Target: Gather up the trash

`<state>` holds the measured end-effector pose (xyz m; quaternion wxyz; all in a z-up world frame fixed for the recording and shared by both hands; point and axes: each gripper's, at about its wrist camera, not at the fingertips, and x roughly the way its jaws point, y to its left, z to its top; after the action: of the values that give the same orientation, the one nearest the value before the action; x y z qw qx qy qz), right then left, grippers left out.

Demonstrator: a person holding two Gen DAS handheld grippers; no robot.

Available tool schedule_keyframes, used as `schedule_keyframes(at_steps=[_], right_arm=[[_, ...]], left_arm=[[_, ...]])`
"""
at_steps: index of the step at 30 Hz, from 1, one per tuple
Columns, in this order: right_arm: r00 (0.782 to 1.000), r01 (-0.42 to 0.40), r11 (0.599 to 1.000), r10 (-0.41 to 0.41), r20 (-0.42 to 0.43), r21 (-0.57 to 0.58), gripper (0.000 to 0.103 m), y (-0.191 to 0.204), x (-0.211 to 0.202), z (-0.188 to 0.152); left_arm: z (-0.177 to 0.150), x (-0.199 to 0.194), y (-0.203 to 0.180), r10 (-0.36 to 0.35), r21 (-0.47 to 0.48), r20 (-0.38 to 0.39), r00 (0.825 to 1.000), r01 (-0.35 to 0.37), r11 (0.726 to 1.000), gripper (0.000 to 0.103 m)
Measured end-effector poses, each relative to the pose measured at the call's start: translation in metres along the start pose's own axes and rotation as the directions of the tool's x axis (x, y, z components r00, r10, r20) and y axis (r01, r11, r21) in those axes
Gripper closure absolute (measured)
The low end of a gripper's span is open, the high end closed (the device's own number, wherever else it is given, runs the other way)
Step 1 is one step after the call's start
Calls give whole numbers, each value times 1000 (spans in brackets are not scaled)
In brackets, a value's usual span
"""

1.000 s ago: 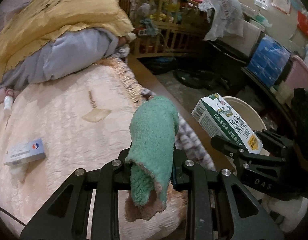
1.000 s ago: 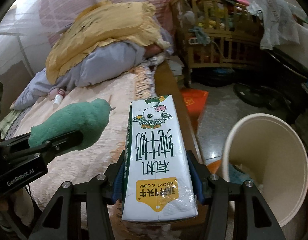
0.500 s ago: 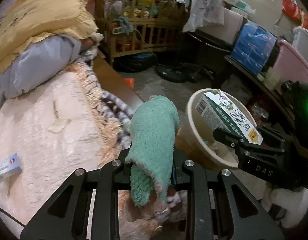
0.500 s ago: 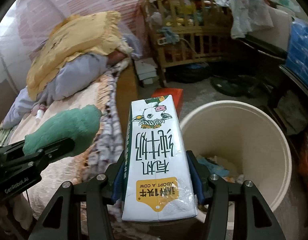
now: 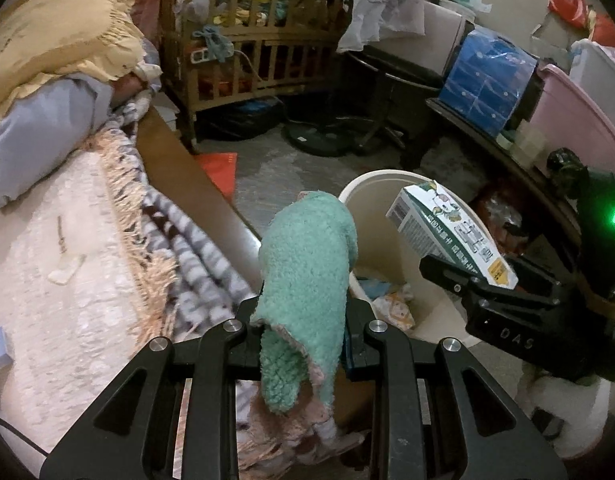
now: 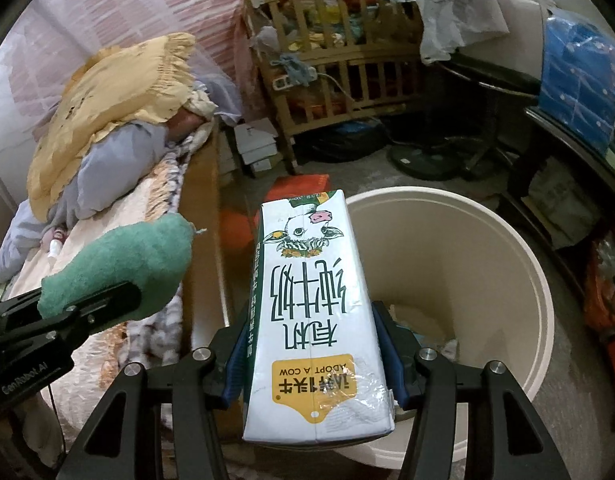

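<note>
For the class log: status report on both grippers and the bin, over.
Left gripper shut on green cloth. Right gripper shut on milk carton, above bin. Nothing blocking.

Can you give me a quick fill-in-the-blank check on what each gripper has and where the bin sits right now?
1. The right gripper is shut on a ____ carton.
2. The left gripper clamps a fuzzy cloth coloured ____.
3. The cream bin stands on the ____, beside the bed.
4. Behind the bin stands a wooden ____.

Missing: milk; green; floor; crib
</note>
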<state>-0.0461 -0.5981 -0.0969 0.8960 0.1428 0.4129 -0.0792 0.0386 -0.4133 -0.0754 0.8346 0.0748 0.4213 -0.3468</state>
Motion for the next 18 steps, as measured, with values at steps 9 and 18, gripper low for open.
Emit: schedule_keyframes(at_steps=[9, 18], right_arm=[[1000, 31, 999, -31, -6, 41, 49, -25, 6, -2], [999, 39, 996, -38, -11, 79, 49, -40, 9, -4]], left_arm=[[11, 23, -15, -69, -8, -26, 997, 69, 998, 80], [16, 41, -29, -113, -19, -58, 992, 112, 993, 80]])
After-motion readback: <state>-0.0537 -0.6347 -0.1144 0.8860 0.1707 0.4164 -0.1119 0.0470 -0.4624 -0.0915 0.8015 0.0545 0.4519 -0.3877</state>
